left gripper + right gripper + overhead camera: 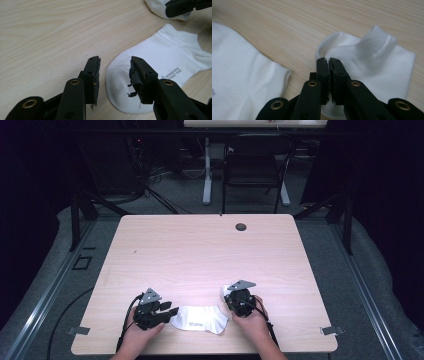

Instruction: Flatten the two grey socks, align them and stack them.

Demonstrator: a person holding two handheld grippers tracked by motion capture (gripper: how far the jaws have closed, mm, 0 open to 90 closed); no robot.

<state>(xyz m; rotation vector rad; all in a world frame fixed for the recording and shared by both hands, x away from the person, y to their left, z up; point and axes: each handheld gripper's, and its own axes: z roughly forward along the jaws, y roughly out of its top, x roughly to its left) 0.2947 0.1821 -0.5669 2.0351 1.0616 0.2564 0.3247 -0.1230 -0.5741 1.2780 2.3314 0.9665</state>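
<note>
Socks lie near the table's (150,245) near edge: right gripper (329,60) pinches the smaller sock (372,65), likely to lift it, while left gripper (113,62) waits wide-jawed at the printed sock's (160,62) toe.

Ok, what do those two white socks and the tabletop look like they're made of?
Flat sock: soft white knit, likely cotton blend, matte, printed grey lettering. Second sock: same white knit, with a ribbed cuff standing up; the right gripper looks shut on it. Table: pale wood-grain laminate by its even sheen, though solid wood can't be ruled out.
</note>
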